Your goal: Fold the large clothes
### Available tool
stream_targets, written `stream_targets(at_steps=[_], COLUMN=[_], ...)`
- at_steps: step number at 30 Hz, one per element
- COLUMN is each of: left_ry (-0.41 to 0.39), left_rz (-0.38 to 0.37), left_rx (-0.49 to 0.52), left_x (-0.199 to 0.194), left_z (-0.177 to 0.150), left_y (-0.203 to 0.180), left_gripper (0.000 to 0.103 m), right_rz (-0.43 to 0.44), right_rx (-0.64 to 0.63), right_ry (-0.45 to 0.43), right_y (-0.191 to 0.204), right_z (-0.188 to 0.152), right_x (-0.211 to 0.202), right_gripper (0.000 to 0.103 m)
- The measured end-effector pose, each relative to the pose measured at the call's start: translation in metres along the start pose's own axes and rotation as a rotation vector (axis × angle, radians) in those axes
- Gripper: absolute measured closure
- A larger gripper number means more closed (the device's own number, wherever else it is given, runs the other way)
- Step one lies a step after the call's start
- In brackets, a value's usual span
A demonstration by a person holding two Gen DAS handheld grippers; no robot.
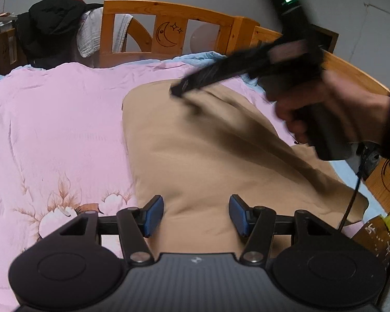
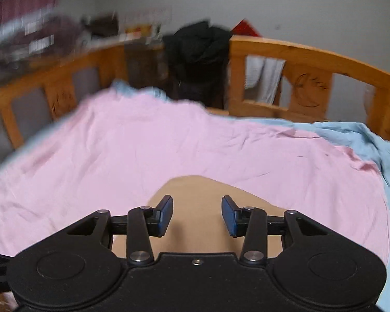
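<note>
Item: tan garment (image 1: 195, 156), laid on the pink quilt (image 1: 52, 130), running from my left gripper (image 1: 196, 214) toward 1 o'clock; I judge it soft, light, limp and liable to slide. My right gripper (image 2: 197, 214) hovers over its far end. Both jaws are spread, holding nothing; I would pinch an outer edge or corner.

Garment (image 1: 208, 156) being borne on quilt (image 1: 59, 119), quilt lying over bed, headboard (image 1: 169, 31) standing behind, dark clothes (image 1: 52, 23) being draped over headboard's left end
</note>
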State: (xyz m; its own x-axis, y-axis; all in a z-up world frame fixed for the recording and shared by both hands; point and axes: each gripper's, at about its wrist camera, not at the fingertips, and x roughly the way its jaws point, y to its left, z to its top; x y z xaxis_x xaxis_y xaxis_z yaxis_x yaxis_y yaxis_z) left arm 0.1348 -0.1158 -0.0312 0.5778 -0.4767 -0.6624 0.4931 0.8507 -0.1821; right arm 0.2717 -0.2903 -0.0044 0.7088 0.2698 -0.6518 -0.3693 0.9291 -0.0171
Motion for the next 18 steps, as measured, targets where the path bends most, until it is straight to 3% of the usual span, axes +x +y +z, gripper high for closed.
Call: stream_targets(at_steps=[4,10,13,18], left_ry=[0.029,0.042,0.040,0.045], left_rz=[0.016,0.036,0.027,0.018], left_rx=[-0.005,0.019,0.011,-0.032], left_x=[0.010,0.017,0.013,0.001], left_z=[0.004,0.008,0.010,0.012], left_y=[0.001,-0.003,-0.002,0.002], left_gripper=[0.043,0.043,0.043,0.040], right_rz=[-0.012,-0.016,-0.001,-0.050], right_rx=[-0.080,-0.020,0.022,0.050], right_ry=[0.093,0.041,0.012,-0.028], right_y=[0.004,0.001,-0.008,-0.020], right_z=[-0.021,-0.043,-0.042,-0.048], right_x=[0.038,0.047,0.031,-0.038], right_gripper=[0.062,0.062,0.061,0.058])
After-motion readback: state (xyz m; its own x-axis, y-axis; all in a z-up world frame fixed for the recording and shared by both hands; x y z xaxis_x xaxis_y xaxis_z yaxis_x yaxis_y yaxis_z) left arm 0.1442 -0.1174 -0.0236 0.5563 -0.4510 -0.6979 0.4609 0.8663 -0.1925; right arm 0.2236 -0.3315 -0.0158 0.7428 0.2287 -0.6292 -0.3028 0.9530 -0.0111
